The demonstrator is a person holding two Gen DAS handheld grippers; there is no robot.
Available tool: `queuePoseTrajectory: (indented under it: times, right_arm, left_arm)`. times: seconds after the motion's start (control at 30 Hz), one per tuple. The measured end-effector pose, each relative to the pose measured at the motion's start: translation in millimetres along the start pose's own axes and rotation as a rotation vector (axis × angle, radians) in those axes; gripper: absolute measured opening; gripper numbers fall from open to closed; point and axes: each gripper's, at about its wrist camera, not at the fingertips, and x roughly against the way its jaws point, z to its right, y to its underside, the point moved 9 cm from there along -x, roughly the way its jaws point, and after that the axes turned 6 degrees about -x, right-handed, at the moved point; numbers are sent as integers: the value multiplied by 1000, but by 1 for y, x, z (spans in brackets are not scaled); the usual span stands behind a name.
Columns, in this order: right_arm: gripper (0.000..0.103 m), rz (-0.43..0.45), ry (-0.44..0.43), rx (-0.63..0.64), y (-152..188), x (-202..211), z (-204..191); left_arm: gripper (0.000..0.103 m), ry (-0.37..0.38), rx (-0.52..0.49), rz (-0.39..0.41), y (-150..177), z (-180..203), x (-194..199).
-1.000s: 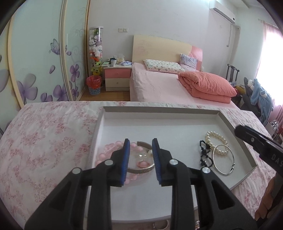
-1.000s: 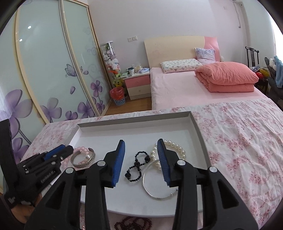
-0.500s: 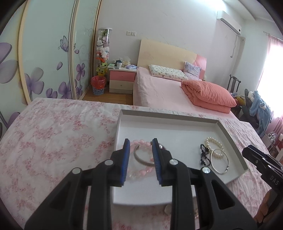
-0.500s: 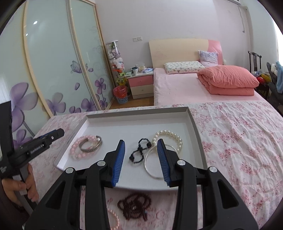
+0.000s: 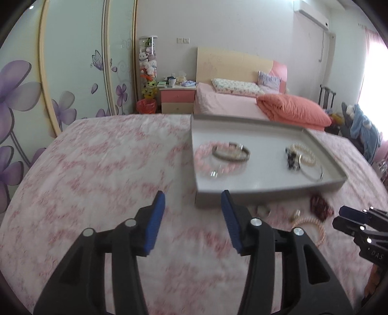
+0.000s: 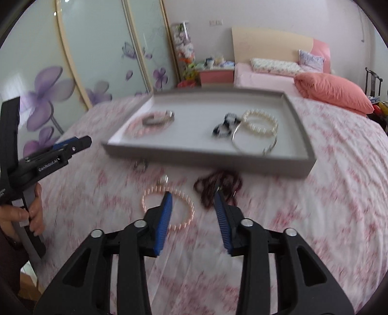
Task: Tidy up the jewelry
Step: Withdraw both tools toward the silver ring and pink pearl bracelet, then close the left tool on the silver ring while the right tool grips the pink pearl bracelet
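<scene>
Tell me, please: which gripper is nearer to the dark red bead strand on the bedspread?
Right. The right gripper hangs just before the dark red bead strand; the left gripper is off to its left, near the tray corner.

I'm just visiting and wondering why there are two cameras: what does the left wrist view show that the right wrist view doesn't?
Only the left wrist view shows the air conditioner high on the wall and the bright pink curtain.

Only the right wrist view shows the person's hand holding the left gripper.

Both show the gray tray on the flowered cloth with bracelets inside, plus a pink bead bracelet and dark red beads lying outside it. The left gripper's jaws are opening and the right gripper's closing, nothing between either.
</scene>
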Motion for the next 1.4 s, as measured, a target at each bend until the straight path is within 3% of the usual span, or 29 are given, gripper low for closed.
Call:
queuePoseTrajectory:
  times: [0.2,0.4,0.53,0.7,0.83,1.03,1.4]
  right_arm:
    - [18,-49,36,5,10,-14,-5]
    - [16,-66,84,28,14,-19,-4]
    - [7,-56,103,59,18,-15,-5]
    - [7,-42,151,53,22,-5,10]
    - [7,-25,205,-28,17,0,40]
    - [7,-18,208,-81,17,4,55]
    - [7,-21,175,-92,17,3,53]
  left_arm:
    - [57,13,-34,-34,16,9,0]
    - [61,28,-63,-46,19,22,-2]
    - [63,36,-81,-54,19,30,-5]
    - [68,48,-97,-75,18,44,-12]
    - [70,62,-119,-92,16,57,-20]
    - [70,70,-139,-133,15,78,-39]
    - [48,71,-132,-195,11,97,-63]
